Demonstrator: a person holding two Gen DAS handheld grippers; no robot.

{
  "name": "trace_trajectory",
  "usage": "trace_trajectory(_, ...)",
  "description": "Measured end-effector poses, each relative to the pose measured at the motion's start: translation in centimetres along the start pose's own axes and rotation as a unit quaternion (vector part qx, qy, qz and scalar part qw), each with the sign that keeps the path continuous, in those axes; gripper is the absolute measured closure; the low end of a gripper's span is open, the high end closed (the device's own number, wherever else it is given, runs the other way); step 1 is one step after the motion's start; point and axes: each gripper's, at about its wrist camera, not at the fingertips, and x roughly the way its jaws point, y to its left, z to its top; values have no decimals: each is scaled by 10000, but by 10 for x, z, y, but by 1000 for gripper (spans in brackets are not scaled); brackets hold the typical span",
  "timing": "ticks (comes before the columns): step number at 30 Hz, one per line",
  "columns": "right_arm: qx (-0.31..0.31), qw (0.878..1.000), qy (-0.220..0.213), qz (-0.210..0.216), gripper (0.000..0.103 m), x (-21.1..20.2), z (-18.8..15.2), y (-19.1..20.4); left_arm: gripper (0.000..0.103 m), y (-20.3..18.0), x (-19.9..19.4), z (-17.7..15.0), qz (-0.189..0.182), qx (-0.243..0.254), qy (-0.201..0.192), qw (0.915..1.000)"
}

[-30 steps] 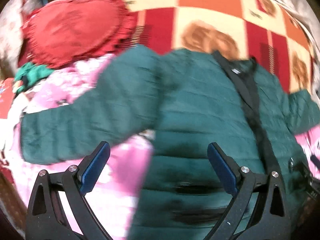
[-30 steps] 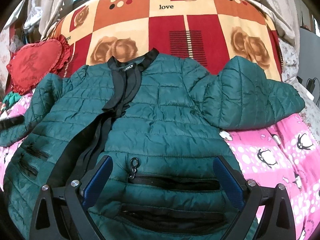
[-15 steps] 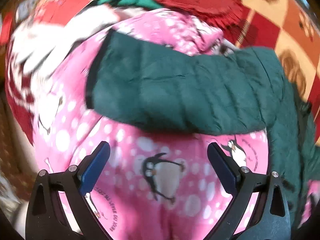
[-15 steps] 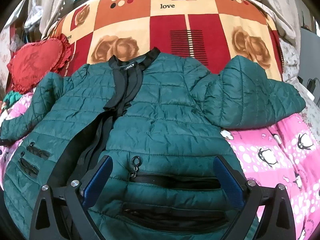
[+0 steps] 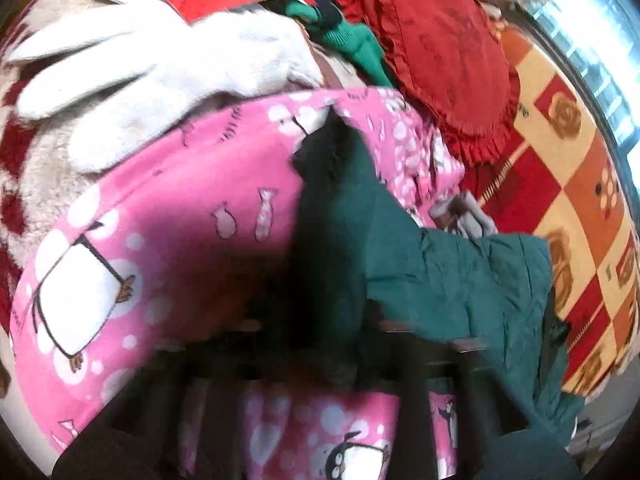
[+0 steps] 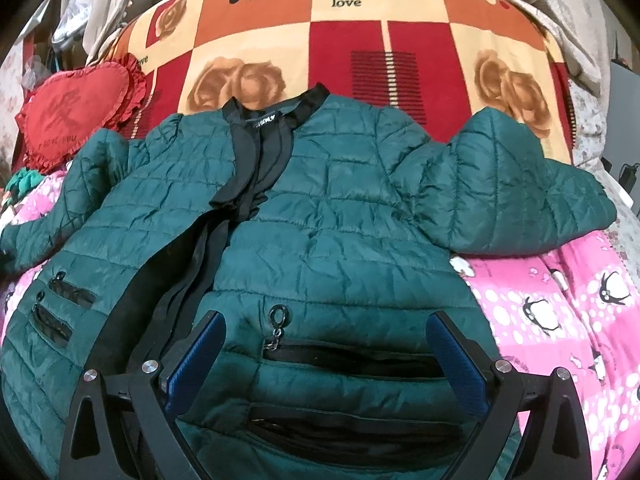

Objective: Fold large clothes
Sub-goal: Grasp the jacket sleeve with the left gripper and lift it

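A dark green quilted jacket (image 6: 320, 216) lies front up and spread on the bed, collar away from me, black zipper band down its middle. My right gripper (image 6: 326, 344) is open and hovers over the jacket's lower front by a zip pocket. The jacket's right sleeve (image 6: 512, 188) is folded out to the right. In the left wrist view the jacket's left sleeve (image 5: 400, 240) runs into my left gripper (image 5: 332, 344). The gripper is blurred and dark, and its fingers appear shut on the sleeve cuff.
A pink penguin blanket (image 6: 560, 320) covers the near bed, also in the left wrist view (image 5: 160, 240). A red heart cushion (image 6: 76, 116) lies far left. A checkered rose bedspread (image 6: 360, 40) lies behind. White plush and green cloth (image 5: 160, 52) sit by the sleeve.
My left gripper swung left from the jacket body to the left sleeve end and closed on it. The right gripper stayed nearly still.
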Motion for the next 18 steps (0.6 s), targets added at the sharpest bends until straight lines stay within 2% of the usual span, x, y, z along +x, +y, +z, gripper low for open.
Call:
trace_trajectory(3,-13,9998,189,-38,3,7,-3,0,84,-11,-7,3,173,177,-235,9994)
trace_trajectory(6,111,9976,684,-11,3,25,-7,-2,84,-19,-10,6,243,372,-258,9987)
trace_trajectory(10,195,9971,738,19,0,27,-11,-4,84,-23,-18,10,315,491,-303,9978)
trace_trajectory(12,242,9966,786,27,0,29,-14,-4,84,-29,-33,14,400,582,-530,9961)
trace_trajectory(15,219,9964,821,-10,0,30,-17,-3,85,-46,-69,28,569,708,-1151,9892)
trace_trajectory(18,200,9967,792,-13,0,30,-17,-4,85,-58,-99,43,754,459,-1620,9828)
